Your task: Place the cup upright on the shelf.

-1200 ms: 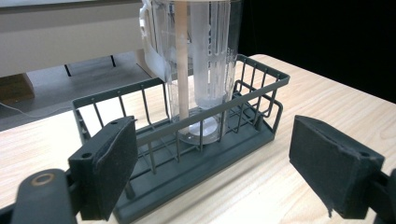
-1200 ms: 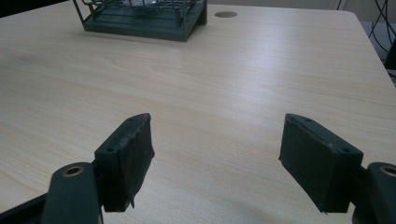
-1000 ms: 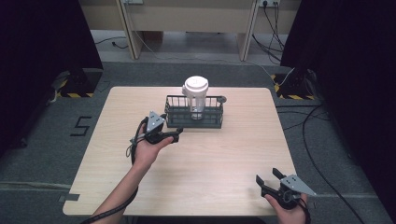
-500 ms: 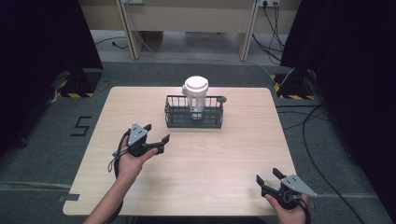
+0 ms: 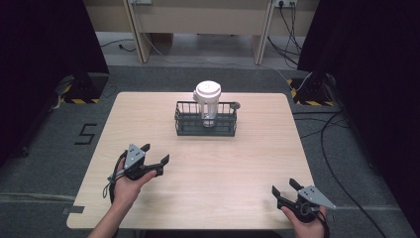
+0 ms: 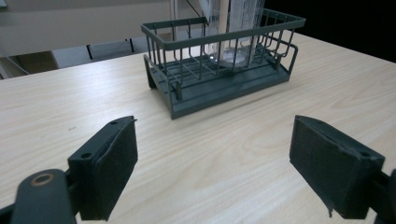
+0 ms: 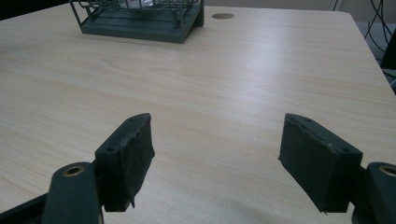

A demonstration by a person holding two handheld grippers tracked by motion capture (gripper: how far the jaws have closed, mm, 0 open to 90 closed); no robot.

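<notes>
Both grippers are spread and empty: the left gripper (image 5: 154, 154) at lower left, the right gripper (image 5: 284, 189) at lower right. Upper centre, the lidded cup (image 5: 207, 101) stands upright in the wire basket (image 5: 184, 122), apparently already settled.

Your left gripper (image 5: 155, 154) sits at about 8 o'clock, jaws spread wide, aimed toward 2 o'clock. Your right gripper (image 5: 284, 188) rests at 5 o'clock, jaws wide apart, pointing toward 10 o'clock.
</notes>
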